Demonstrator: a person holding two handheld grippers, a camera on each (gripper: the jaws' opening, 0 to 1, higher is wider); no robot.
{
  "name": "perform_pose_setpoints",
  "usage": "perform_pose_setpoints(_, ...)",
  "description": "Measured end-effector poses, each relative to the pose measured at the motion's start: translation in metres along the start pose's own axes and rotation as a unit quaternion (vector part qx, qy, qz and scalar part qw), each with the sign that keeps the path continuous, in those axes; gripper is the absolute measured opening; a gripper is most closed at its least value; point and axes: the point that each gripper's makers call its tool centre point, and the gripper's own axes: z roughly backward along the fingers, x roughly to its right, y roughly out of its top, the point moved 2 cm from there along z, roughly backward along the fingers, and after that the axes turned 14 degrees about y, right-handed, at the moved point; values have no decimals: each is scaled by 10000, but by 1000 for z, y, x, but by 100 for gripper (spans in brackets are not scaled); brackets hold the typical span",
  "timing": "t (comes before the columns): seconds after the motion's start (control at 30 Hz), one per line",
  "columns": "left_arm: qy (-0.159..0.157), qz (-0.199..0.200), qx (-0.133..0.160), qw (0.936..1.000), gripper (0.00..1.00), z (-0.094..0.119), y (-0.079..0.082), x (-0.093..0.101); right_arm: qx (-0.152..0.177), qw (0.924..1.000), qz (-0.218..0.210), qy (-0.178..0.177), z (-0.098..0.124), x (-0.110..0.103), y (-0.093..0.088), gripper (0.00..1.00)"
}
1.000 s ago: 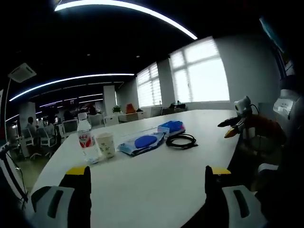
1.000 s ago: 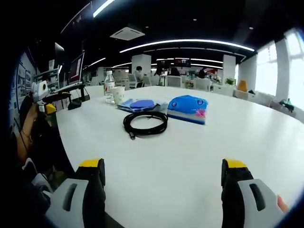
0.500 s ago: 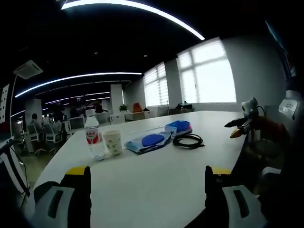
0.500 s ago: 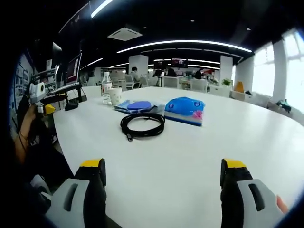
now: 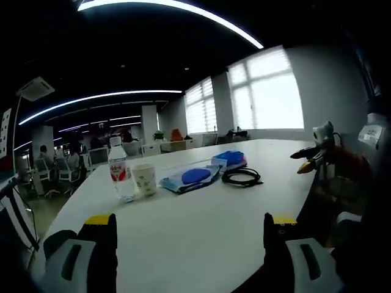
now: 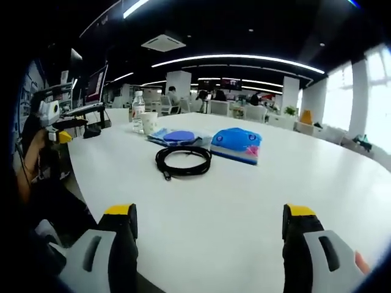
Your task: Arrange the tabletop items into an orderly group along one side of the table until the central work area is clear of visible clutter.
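On the white tabletop [image 6: 256, 201] the items lie in a loose row running away from the near edge in the right gripper view: a coiled black cable [image 6: 183, 160], a blue pouch [image 6: 238, 144] just beside it, a flat blue packet [image 6: 177, 137] behind, then a paper cup [image 6: 149, 122] and a water bottle [image 6: 137, 112] standing upright, touching or nearly so. The cable's loose end points toward the near edge. In the left gripper view the same row runs across: bottle [image 5: 120, 177], cup [image 5: 145, 179], packet [image 5: 192, 178], pouch [image 5: 231, 160], cable [image 5: 241, 177].

The left claw [image 5: 189, 229] and right claw [image 6: 208, 220] both hover spread wide above the tabletop, holding nothing. The right claw also appears at the far right edge of the left gripper view.

Since the earlier frames only the cameras have shifted slightly; the items lie as they did.
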Motion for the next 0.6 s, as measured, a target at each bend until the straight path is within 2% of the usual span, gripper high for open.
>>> perform_pose_setpoints(0.47,-22,-8,-17,10000,100,-2,2,1,-14,10000,16,-54,1,-1,-3,95)
perform_pose_setpoints(0.6,52,-122,-64,9999,100,-4,1,0,-26,10000,-23,-34,-2,-2,-3,95)
